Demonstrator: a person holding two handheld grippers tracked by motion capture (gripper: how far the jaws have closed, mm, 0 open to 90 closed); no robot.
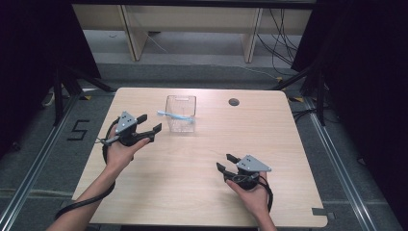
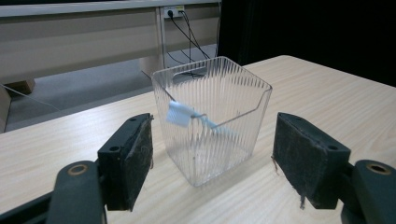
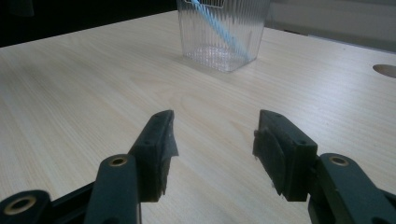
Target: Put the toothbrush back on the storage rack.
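Observation:
A clear ribbed plastic container (image 1: 181, 114) (image 2: 212, 88) (image 3: 205, 42) stands upright on the far middle of the wooden table (image 1: 192, 192). A light blue toothbrush (image 1: 172, 115) (image 2: 180, 114) (image 3: 224, 30) leans inside it, with its head over the left rim. My left gripper (image 1: 150, 122) (image 2: 212, 137) is open just left of the container, jaws pointing at it and apart from it, nothing between them. My right gripper (image 1: 223, 161) (image 3: 212, 126) is open low over the near right of the table, empty, pointing toward the container from a distance.
A round cable hole (image 1: 234, 102) (image 3: 385, 70) sits in the table's far right part. Dark stands and curtains flank the table. Wooden furniture legs and cables (image 1: 279, 38) lie beyond the far edge. The floor mark "5" (image 1: 78, 130) is at the left.

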